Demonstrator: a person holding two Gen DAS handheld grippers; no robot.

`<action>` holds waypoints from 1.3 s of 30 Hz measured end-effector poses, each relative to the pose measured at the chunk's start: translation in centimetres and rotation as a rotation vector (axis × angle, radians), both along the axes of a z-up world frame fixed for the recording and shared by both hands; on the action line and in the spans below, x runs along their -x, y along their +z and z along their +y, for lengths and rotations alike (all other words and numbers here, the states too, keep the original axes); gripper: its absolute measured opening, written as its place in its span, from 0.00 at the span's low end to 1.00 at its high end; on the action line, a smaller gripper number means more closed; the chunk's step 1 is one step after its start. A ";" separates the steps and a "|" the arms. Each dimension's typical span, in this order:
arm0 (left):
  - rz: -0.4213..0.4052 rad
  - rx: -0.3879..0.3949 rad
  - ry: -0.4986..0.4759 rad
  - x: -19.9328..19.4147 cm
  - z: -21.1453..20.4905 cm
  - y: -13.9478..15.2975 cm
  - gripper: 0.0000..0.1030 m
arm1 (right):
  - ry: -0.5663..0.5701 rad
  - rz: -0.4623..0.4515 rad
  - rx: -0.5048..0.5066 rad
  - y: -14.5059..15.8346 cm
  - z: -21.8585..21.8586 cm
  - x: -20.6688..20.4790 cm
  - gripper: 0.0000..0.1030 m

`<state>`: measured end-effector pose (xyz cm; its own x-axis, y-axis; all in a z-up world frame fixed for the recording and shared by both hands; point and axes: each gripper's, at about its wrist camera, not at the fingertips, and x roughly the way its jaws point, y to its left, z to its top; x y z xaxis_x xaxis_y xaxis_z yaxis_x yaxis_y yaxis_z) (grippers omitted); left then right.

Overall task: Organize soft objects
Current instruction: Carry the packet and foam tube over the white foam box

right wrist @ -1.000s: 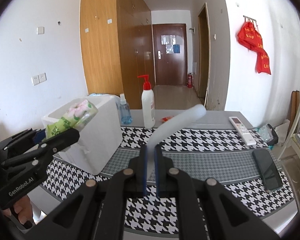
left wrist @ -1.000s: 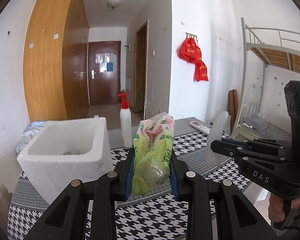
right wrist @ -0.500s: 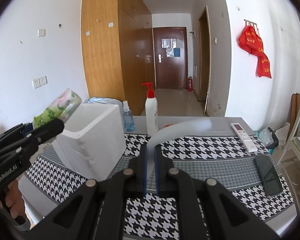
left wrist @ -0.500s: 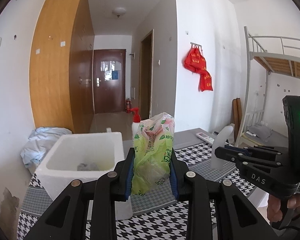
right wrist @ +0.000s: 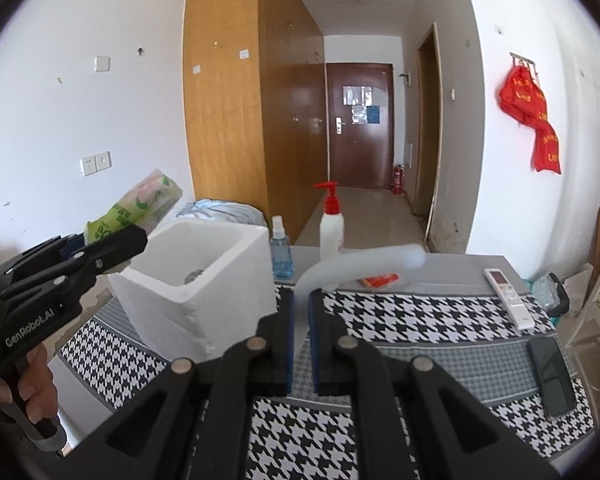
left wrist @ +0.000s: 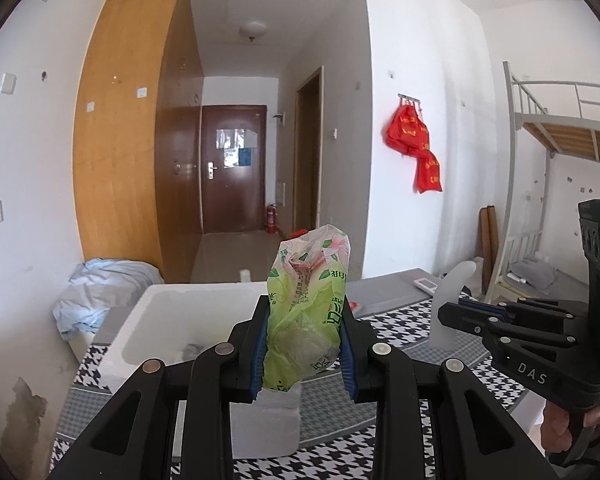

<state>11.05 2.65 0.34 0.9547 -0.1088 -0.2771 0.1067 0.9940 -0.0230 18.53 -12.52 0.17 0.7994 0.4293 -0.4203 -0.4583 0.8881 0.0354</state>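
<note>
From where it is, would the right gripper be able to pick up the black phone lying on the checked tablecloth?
Probably not yet. The right gripper is already shut on a pale translucent bendy strip, so it has no free grip. Otherwise the black phone lies uncovered near the table's right edge, nothing blocking.

I am looking into a dormitory-style room: a metal loft bed (left wrist: 556, 128) is standing at three o'clock, wooden wardrobes (right wrist: 252, 108) are lining the wall at eleven, a brown entry door (right wrist: 358, 124) is closing the hallway at twelve, and a houndstooth-covered table (right wrist: 420, 320) is sitting below me.
</note>
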 end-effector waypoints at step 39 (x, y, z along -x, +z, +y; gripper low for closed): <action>0.021 0.003 0.255 2.3 8.1 -0.5 0.31 | 0.225 0.021 0.034 -0.2 11.2 -2.6 0.09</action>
<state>8.75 10.80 -0.15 0.9455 0.1337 -0.2969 -0.1479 0.9887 -0.0255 21.16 -1.34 0.01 0.6760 0.5811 -0.4532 -0.6443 0.7646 0.0193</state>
